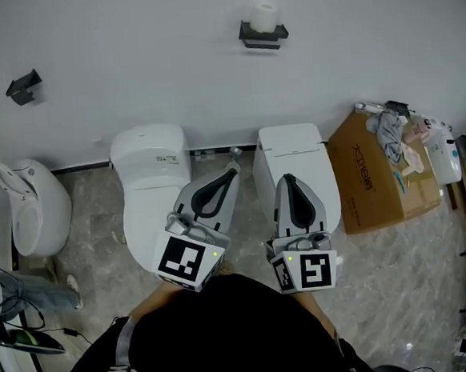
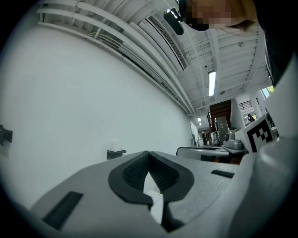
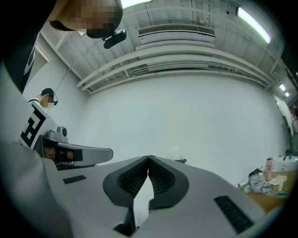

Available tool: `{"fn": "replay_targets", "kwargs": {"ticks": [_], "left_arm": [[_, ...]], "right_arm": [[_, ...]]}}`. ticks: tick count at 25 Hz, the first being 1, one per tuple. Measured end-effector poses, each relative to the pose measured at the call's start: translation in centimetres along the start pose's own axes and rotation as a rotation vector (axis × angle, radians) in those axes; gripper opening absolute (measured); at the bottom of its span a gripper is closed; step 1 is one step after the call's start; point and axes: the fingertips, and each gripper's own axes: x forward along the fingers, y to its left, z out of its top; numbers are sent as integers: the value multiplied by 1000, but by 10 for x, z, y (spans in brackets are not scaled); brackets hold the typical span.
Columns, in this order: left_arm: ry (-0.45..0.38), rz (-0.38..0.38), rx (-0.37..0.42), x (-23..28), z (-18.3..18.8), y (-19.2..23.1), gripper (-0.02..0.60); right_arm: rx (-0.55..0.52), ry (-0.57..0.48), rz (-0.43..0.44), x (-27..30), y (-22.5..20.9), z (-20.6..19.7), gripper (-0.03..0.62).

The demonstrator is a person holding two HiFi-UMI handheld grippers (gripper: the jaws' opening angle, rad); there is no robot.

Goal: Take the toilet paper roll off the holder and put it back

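A white toilet paper roll (image 1: 264, 15) stands on a black wall holder (image 1: 263, 36), high on the white wall. Both grippers are held well short of it, over the toilets. My left gripper (image 1: 233, 167) is shut, its tips touching with nothing between them. My right gripper (image 1: 285, 180) is also shut and empty. In the left gripper view the left gripper (image 2: 149, 154) points toward the wall, with the roll (image 2: 115, 145) and holder (image 2: 116, 153) small to the left of its tips. In the right gripper view the right gripper (image 3: 148, 159) sits just left of the distant holder (image 3: 180, 161).
Two white toilets (image 1: 147, 160) (image 1: 293, 148) stand against the wall below the grippers, and a urinal (image 1: 26, 209) is at the left. A second, empty black holder (image 1: 24, 85) hangs at the upper left. A cardboard box (image 1: 373, 182) with cloth and bottles lies at the right.
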Motion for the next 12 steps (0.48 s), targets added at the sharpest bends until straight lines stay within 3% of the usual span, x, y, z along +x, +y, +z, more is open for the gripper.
{"fn": "replay_targets", "kwargs": {"ticks": [12], "left_arm": [[42,40,-7,30,-11,10,6]], "right_arm": [[27,32,19,21,-24,-21,23]]}}
